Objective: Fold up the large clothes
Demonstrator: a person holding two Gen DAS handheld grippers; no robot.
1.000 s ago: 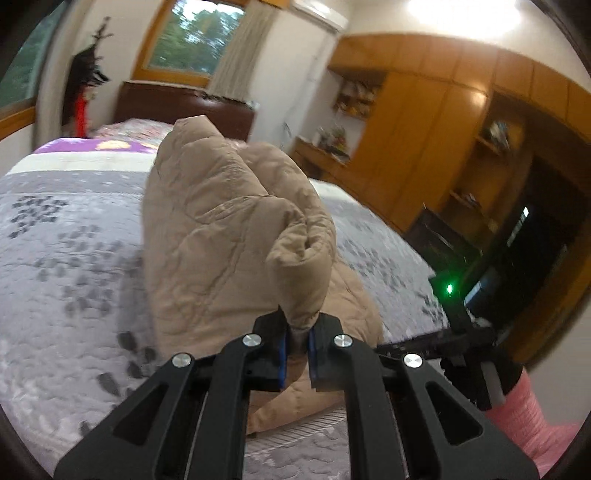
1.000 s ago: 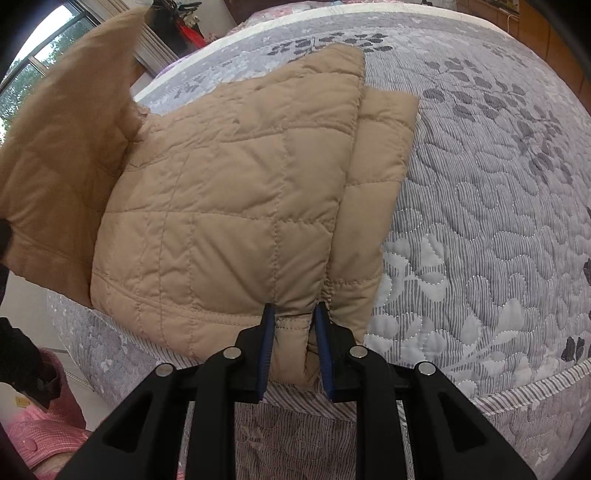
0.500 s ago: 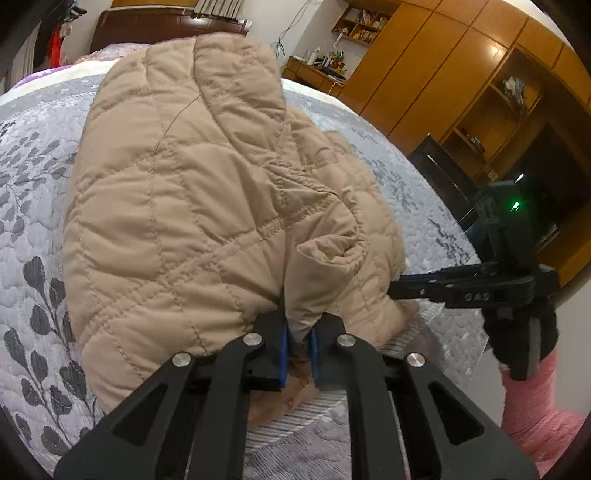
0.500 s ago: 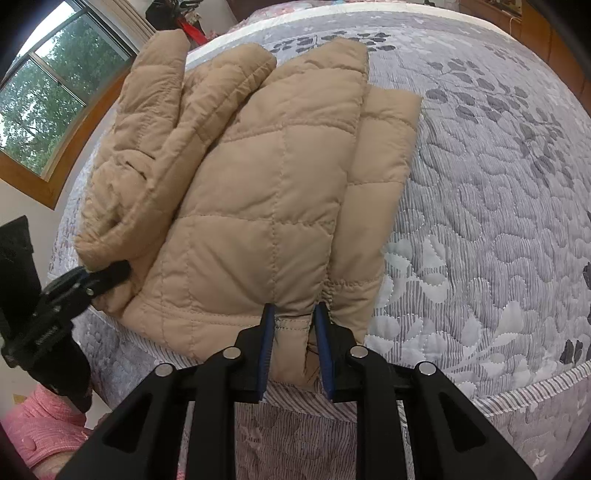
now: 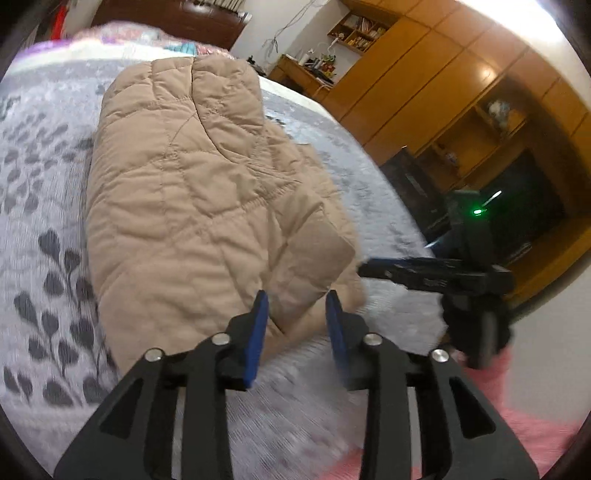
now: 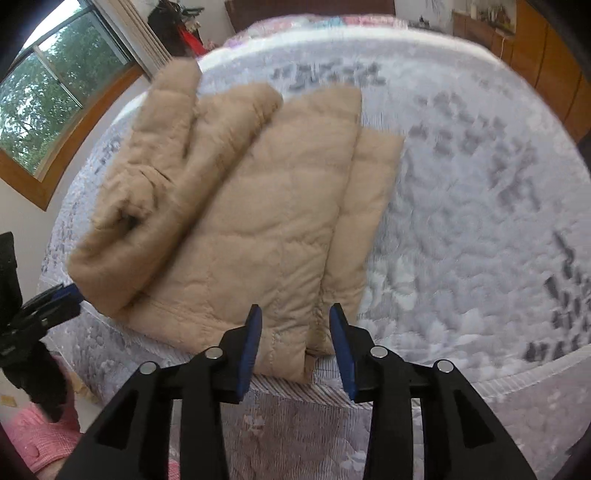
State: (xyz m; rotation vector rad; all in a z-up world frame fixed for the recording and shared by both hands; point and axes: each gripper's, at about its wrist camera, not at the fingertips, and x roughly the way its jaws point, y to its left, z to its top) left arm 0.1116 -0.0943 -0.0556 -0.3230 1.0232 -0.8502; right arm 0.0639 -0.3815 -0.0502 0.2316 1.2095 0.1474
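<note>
A tan quilted jacket point(image 5: 192, 206) lies folded on the grey leaf-patterned bed point(image 5: 40, 236), near its front edge. It also shows in the right wrist view point(image 6: 258, 221), with a sleeve laid over its left part. My left gripper point(image 5: 297, 306) is open, with the jacket's near corner between its blue pads, not pinched. My right gripper point(image 6: 295, 321) is open around the jacket's front hem. The right gripper also shows in the left wrist view point(image 5: 436, 275), and the left gripper at the left edge of the right wrist view point(image 6: 44, 306).
Wooden wardrobes and shelves point(image 5: 461, 92) stand to the right of the bed. A window point(image 6: 48, 107) is at the left. A dark headboard point(image 5: 177, 22) is at the far end. The bed's front edge point(image 6: 332, 398) runs just under the grippers.
Both grippers have opened and let go of the jacket. The left one laid the raised sleeve down over the jacket's body. Both have pulled back a little.
</note>
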